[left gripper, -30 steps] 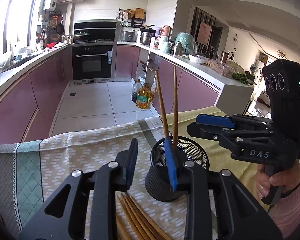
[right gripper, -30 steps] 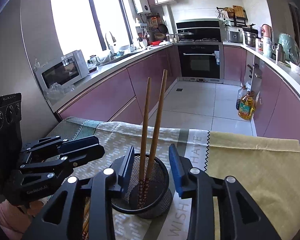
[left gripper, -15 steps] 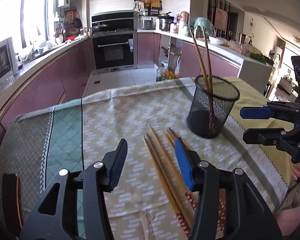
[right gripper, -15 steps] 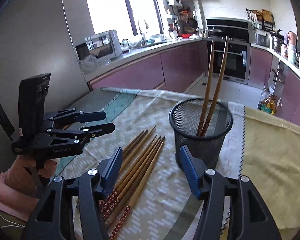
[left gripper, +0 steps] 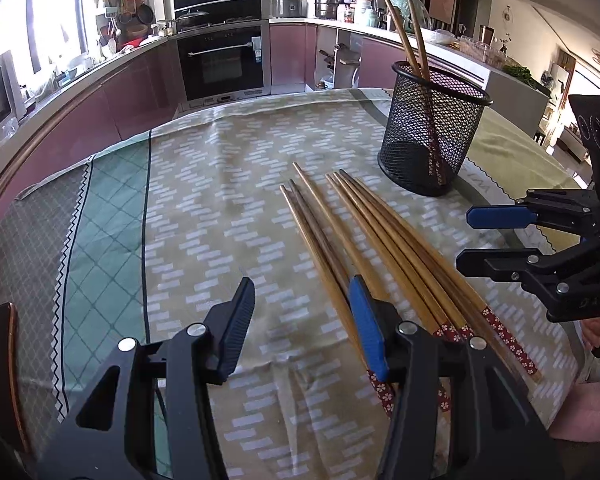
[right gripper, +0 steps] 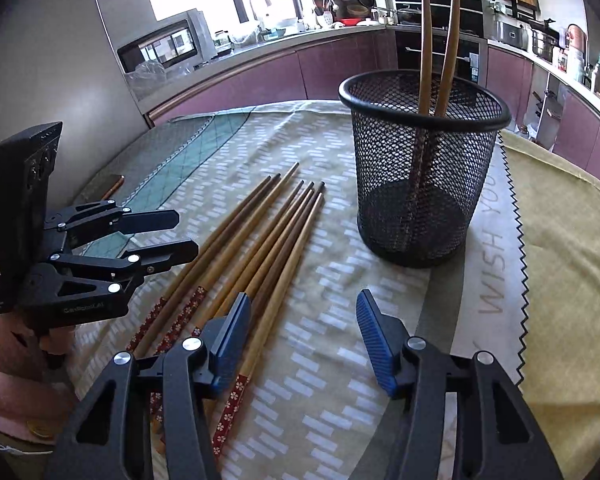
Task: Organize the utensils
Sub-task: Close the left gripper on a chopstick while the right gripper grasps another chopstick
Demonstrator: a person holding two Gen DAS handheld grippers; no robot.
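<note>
Two chopsticks [right gripper: 440, 60] already stand in the black mesh cup [right gripper: 420, 168], leaning on its rim with the patterned ends down, while a loose bundle of chopsticks [left gripper: 380, 240] lies on the tabletop [left gripper: 220, 200] just beside the cup, tips toward it. The step in hand looks like reaching for the next pair from that bundle. The left claw [left gripper: 304, 328] hangs half open over the cloth with nothing between its jaws, its blue pad just over the nearest sticks. The right claw [right gripper: 304, 340] is also empty and its jaws are closing slightly; its left pad sits over the decorated ends of the bundle. The next move calls for lowering one claw so both pads straddle a single stick or a pair near the thick end, then squeezing. The sticks are slim, smooth tapered wood, some darker, with red flower-print wraps at the thick end; lying tight together, they may roll or come up in a clump. The cup is stiff wire mesh, round, open-topped. The cloth is soft, printed, slightly wrinkled.
</note>
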